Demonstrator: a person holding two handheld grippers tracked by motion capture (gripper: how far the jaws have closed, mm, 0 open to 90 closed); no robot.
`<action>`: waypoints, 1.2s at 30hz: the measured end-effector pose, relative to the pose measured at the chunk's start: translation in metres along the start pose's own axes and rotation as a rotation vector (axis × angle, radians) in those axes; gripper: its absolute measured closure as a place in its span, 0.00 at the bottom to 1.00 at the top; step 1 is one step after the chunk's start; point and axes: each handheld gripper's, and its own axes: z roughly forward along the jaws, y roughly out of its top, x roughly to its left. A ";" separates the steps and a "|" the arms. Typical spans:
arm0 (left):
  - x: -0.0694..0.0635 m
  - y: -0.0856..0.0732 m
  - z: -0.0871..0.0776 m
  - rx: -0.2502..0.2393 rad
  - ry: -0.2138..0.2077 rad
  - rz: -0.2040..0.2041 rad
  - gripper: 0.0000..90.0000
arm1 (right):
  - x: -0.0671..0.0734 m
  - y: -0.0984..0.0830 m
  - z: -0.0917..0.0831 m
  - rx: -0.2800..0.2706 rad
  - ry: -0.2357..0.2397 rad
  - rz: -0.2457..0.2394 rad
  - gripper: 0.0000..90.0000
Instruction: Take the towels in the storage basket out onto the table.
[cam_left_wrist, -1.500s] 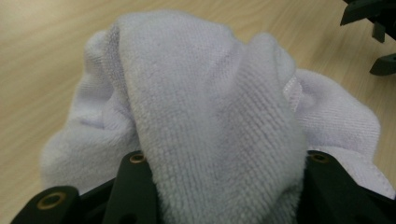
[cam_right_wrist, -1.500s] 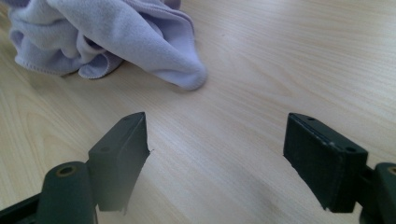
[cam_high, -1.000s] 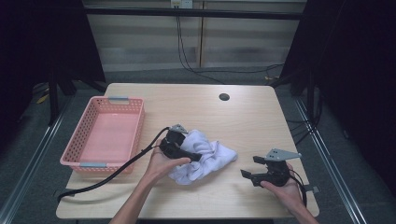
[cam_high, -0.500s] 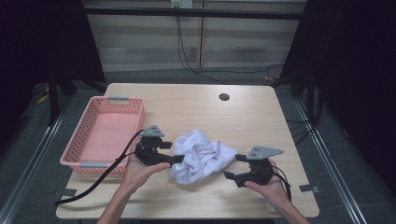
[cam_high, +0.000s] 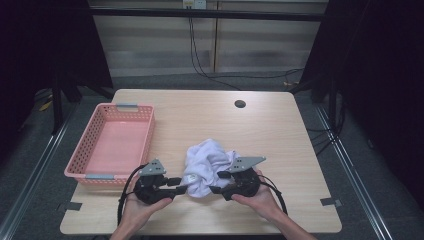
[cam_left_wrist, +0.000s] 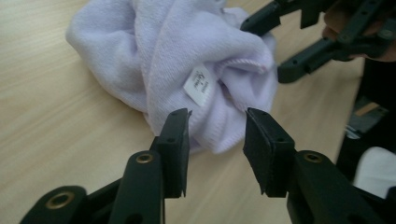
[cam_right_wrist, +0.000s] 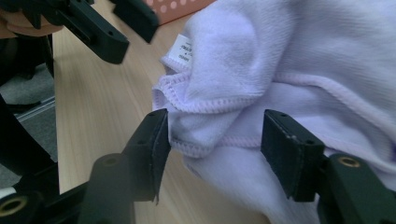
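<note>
At the left of the wooden surface (cam_high: 200, 112) stands a pink basket (cam_high: 112, 145). Next comes the left gripper (cam_high: 181, 185), whose jaws have just been closing. They stand partly apart, straddling the near fold of the white towel (cam_high: 207, 162) below its small label (cam_left_wrist: 200, 85), the pads not pressing the cloth. The towel lies crumpled between both grippers. On its other side, the right gripper (cam_high: 216, 182) has also been closing its jaws, which stand half apart around a hemmed edge, unclenched.
</note>
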 end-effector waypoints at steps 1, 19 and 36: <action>0.001 0.005 0.005 -0.004 0.013 0.013 0.59 | 0.000 0.001 0.005 0.006 0.009 0.001 0.50; 0.030 0.029 0.007 -0.144 0.026 -0.047 0.95 | -0.024 -0.003 -0.019 -0.049 -0.080 0.079 0.90; 0.033 0.075 -0.064 -0.362 0.057 -0.049 0.95 | -0.078 0.032 -0.150 -0.284 -0.324 0.153 0.93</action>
